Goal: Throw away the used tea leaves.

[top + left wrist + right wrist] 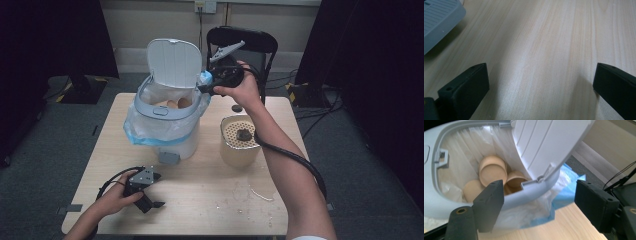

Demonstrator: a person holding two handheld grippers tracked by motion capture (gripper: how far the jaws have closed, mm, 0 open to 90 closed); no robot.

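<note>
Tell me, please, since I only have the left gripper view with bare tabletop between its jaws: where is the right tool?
Observer: The right tool is held up beside the open bin, jaws open with nothing between them.
Operator: Is anything in the bin?
Observer: Yes, beige cups lie inside the plastic liner.
Operator: Anything else on the table?
Observer: A beige container with a perforated top stands right of the bin, a dark lump on it.
</note>
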